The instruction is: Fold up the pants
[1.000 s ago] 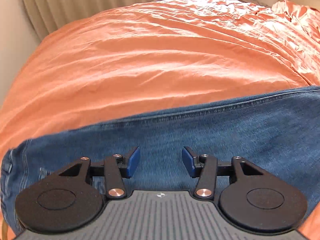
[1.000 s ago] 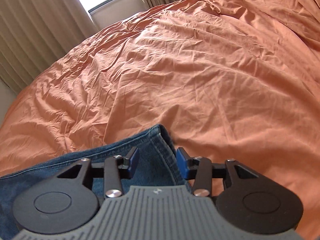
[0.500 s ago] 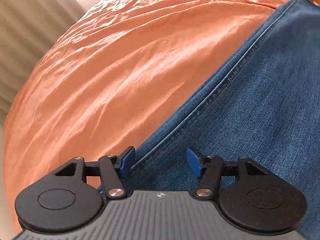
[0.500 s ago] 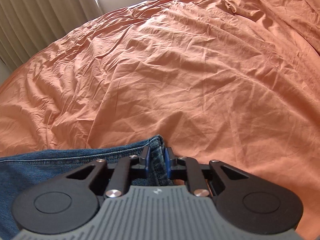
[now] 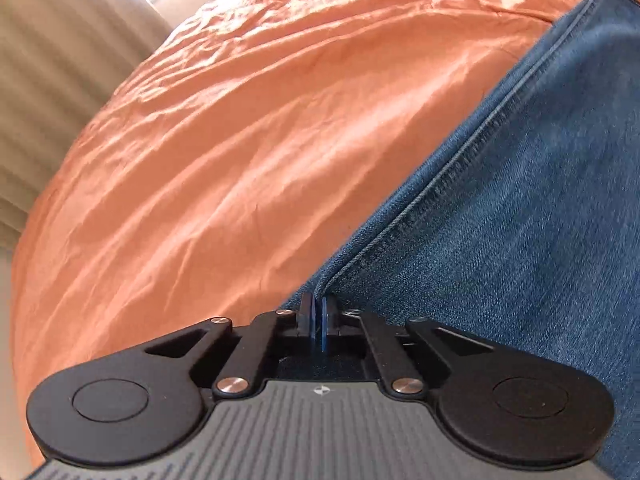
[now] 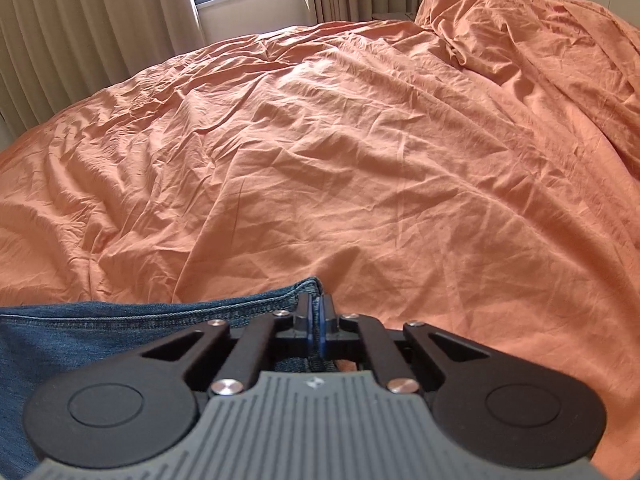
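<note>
Blue denim jeans point(image 5: 500, 208) are laid on a wrinkled orange bedsheet point(image 6: 340, 152). The left gripper point(image 5: 319, 320) is pinched tight on the seamed edge of the jeans – blue pads pressed together, denim between them. The right gripper point(image 6: 316, 318) is likewise clamped on a hem corner (beige curtains point(image 6: 80, 32) behind).

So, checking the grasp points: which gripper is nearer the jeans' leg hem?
Right. The right gripper is shut on the jeans right at the hem; the left gripper pinches the side seam, with no hem in its view.
</note>
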`<state>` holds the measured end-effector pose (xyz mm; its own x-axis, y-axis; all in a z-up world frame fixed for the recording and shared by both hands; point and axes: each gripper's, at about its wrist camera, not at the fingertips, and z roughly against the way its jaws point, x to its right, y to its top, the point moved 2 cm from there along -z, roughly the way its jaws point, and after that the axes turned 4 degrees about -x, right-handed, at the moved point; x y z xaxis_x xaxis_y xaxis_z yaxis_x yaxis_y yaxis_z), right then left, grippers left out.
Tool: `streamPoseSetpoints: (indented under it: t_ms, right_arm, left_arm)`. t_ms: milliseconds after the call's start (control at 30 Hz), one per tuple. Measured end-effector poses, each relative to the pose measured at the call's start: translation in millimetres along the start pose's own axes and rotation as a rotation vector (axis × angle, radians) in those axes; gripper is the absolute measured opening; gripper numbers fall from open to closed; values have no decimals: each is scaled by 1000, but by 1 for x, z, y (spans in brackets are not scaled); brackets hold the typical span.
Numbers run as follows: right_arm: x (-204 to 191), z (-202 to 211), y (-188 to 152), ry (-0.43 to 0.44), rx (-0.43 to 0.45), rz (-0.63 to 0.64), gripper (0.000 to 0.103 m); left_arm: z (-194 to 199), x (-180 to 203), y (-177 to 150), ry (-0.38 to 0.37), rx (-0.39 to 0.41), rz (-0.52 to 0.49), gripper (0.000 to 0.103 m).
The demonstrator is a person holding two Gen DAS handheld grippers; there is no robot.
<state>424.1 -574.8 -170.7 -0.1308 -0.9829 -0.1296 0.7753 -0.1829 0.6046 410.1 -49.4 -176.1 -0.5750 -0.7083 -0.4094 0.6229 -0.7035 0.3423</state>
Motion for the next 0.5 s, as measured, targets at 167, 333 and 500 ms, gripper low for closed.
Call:
streamPoseSetpoints:
  t_ms: [167,333,500]
  right_arm:
    - [0,-13,0,-38,0,-20,0]
    - [-1,-29,-7,-63,-32,-38,0]
    - [13,-10,-6,-37,-64,-147,26]
  left_arm:
    - [1,-8,12,42,37,78,2]
    - [-13,-5,15,43,3,126,4]
    - [0,-12,11,47,-4,227,41]
